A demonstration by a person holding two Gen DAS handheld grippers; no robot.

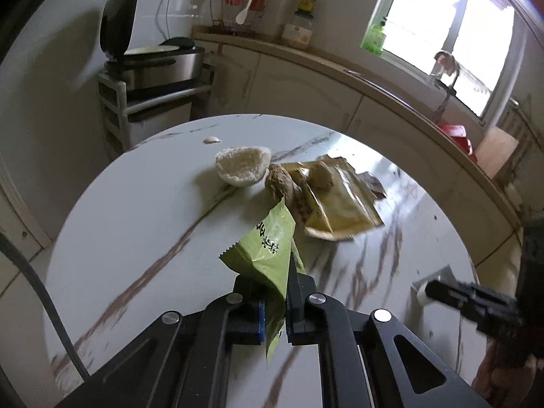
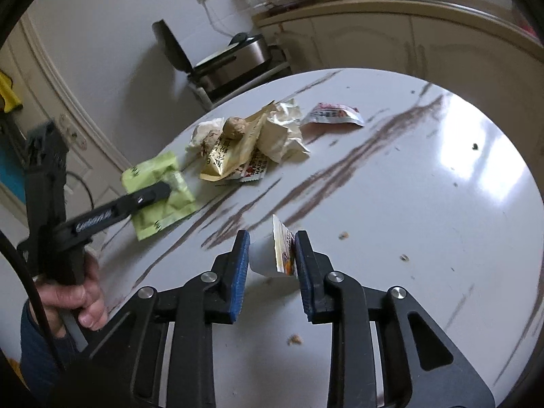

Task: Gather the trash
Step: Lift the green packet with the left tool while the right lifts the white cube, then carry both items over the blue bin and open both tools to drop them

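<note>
While my left gripper jaws clamp the green wrapper above the bench, my right gripper jaws hold a small white cup near the wrapper pile.

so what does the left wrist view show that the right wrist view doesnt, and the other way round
Only the left wrist view shows the bright window, the green bottle on its sill and the small pale scrap near the table's far edge.

Only the right wrist view shows the red-and-silver foil sachet, the hand gripping the left gripper's handle, and the small white cup with a peeled printed lid between the right gripper's fingers.

Both show the round white marble-look table, the green snack wrapper held by the left gripper, the yellow packet and the open-lidded cooker.
</note>
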